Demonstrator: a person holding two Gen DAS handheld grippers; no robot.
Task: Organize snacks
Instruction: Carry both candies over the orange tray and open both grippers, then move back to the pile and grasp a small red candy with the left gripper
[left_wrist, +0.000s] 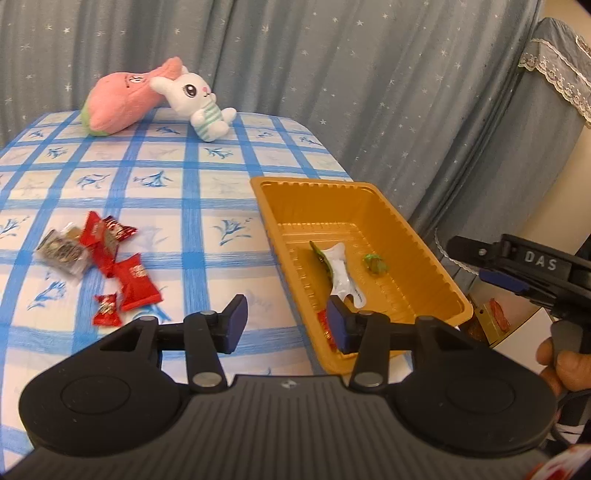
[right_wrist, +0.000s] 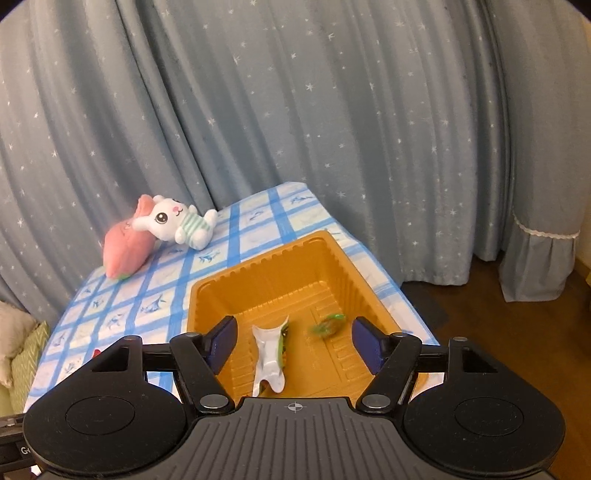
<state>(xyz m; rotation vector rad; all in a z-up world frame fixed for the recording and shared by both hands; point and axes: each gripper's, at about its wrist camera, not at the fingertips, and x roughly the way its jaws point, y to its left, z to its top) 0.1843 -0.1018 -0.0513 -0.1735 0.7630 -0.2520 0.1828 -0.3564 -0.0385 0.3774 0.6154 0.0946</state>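
Note:
An orange plastic tray (left_wrist: 417, 240) sits at the table's right edge. In it lie a white and green packet (left_wrist: 341, 273), a green wrapped candy (left_wrist: 375, 264) and a red wrapper (left_wrist: 324, 325) at the near wall. My left gripper (left_wrist: 288, 321) stands open over the tray's near left corner, nothing between its fingers. Several red snacks (left_wrist: 125, 273) and a clear-wrapped one (left_wrist: 62, 253) lie on the cloth to the left. My right gripper (right_wrist: 295, 343) is open above the tray (right_wrist: 277, 266), over the packet (right_wrist: 271, 354) and the blurred green candy (right_wrist: 328, 325).
A blue-checked cloth (left_wrist: 184, 184) covers the table. A pink plush (left_wrist: 122, 99) and a white bunny plush (left_wrist: 199, 103) lie at the far end. Starred grey-blue curtains (right_wrist: 332, 129) hang behind. Wooden floor (right_wrist: 461, 314) lies right of the table. A hand (left_wrist: 565, 369) holds the right gripper.

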